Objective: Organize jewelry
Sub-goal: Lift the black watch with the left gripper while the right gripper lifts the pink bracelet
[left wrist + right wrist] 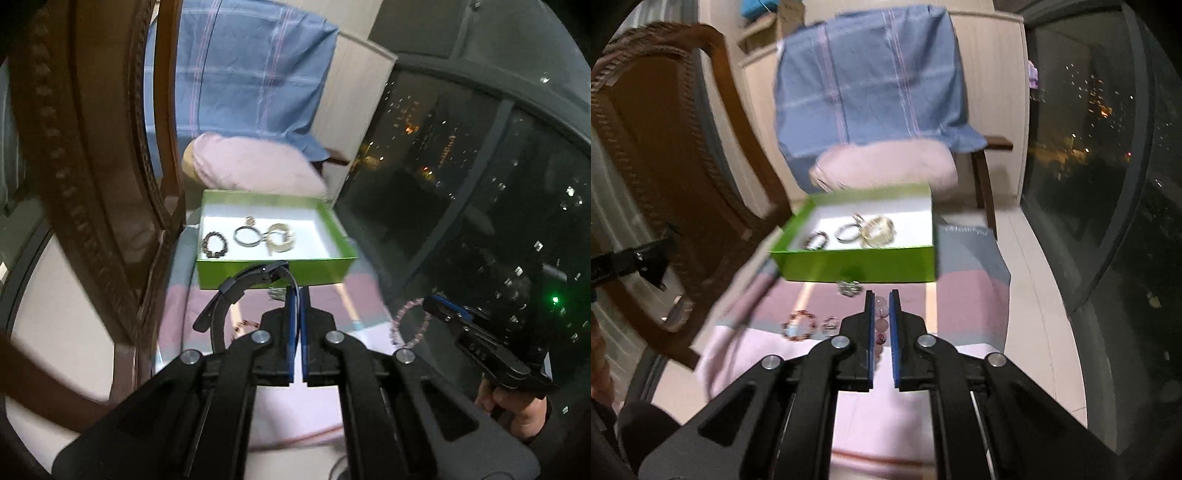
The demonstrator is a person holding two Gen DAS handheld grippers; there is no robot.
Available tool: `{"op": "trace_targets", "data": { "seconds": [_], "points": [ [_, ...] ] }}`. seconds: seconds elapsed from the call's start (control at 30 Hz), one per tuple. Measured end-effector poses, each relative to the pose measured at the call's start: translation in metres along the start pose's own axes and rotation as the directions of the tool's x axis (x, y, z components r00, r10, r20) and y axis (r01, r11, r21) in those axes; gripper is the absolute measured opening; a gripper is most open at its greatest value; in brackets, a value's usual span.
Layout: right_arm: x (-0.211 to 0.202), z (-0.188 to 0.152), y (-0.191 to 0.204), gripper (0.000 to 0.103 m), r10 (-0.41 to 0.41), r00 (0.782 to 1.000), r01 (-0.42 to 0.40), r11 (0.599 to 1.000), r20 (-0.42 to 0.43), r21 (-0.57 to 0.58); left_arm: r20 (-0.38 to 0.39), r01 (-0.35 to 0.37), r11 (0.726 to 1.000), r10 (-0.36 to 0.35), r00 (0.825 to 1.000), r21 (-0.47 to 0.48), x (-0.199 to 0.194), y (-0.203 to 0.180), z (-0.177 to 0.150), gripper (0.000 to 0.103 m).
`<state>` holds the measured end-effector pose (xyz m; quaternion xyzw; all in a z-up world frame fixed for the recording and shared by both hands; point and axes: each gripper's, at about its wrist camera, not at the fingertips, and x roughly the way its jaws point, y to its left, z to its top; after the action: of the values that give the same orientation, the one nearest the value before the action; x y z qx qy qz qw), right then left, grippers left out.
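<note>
Fingers of right gripper [881,308] pinch pink bead bracelet [881,325], levelled toward green box [857,264].

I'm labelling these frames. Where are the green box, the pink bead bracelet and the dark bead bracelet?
green box [857,264], right wrist view, front wall.
pink bead bracelet [406,325], left wrist view, hanging loop.
dark bead bracelet [214,244], left wrist view, bead ring.

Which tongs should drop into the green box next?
Right. The right tongs are shut on the pink beaded bracelet, close to the green cardboard box. The left tongs hold a black curved band.
</note>
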<state>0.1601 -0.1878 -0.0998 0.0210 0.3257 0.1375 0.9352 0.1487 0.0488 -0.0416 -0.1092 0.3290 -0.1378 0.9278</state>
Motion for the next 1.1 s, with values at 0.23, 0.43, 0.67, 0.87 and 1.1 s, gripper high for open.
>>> {"op": "trace_targets", "data": {
  "seconds": [0.23, 0.43, 0.67, 0.87, 1.1],
  "points": [
    [-0.065, -0.015, 0.02, 0.008, 0.05, 0.997, -0.049, 0.999, 0.057, -0.023, 0.022, 0.026, 0.999, -0.027, 0.999, 0.026, -0.051, -0.036, -0.035, 0.002],
    [-0.098, -0.027, 0.036, 0.008, 0.063, 0.995, -0.059, 0.997, 0.079, -0.047, 0.026, 0.03, 0.999, -0.031, 0.999, 0.03, -0.071, -0.048, -0.053, 0.002],
    [-0.112, -0.032, 0.045, 0.008, 0.044, 0.995, -0.039, 0.998, 0.088, -0.057, 0.042, 0.018, 0.999, -0.02, 0.999, 0.041, -0.087, -0.051, -0.06, 0.002],
    [-0.122, -0.032, 0.049, 0.008, 0.049, 0.994, -0.043, 0.997, 0.1, -0.067, 0.047, 0.015, 0.999, -0.017, 0.999, 0.046, -0.096, -0.053, -0.065, 0.002],
    [-0.127, -0.032, 0.05, 0.008, 0.051, 0.993, -0.043, 0.997, 0.109, -0.067, 0.043, 0.015, 0.999, -0.017, 0.999, 0.052, -0.098, -0.054, -0.068, 0.002]
  ]
}}
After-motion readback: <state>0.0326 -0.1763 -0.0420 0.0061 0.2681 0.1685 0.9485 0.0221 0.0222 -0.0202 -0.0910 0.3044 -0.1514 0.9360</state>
